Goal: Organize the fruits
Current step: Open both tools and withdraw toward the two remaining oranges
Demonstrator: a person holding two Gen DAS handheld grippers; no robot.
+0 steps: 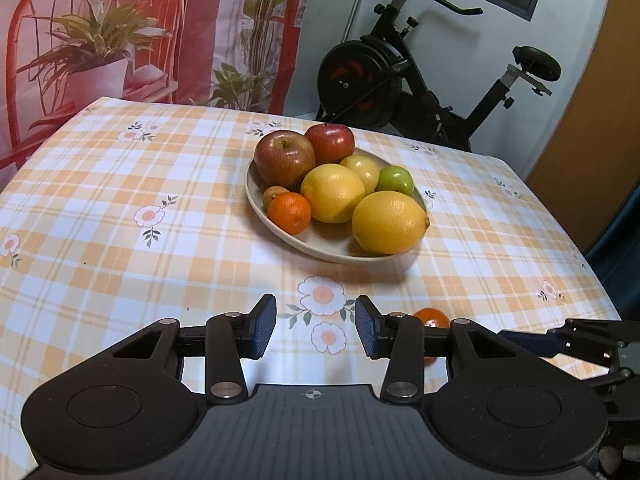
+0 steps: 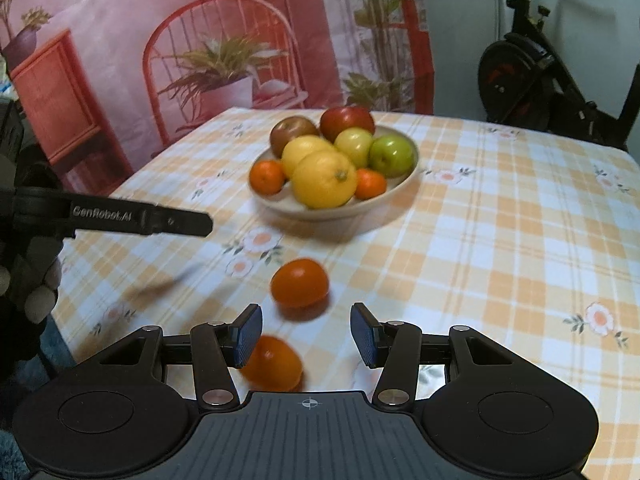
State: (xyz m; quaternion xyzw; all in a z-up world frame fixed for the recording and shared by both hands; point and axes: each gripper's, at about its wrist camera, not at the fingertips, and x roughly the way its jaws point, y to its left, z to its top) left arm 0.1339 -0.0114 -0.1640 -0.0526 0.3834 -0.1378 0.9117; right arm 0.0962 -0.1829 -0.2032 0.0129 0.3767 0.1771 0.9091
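Orange-checked cloth covers the table (image 1: 120,208), and the beige bowl (image 2: 400,184) of apples, lemons and small oranges sits in the upper middle of both my views. My right claw (image 2: 306,334) stands open and empty, with one loose orange (image 2: 300,283) just above its blue pads and another orange (image 2: 276,364) low by the left pad. My left claw (image 1: 316,330) is open too, holding nothing over a printed flower.

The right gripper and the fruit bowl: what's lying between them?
In the right wrist view, one loose orange lies on the checked cloth between the right gripper and the bowl. A second orange sits nearer, by its left finger.
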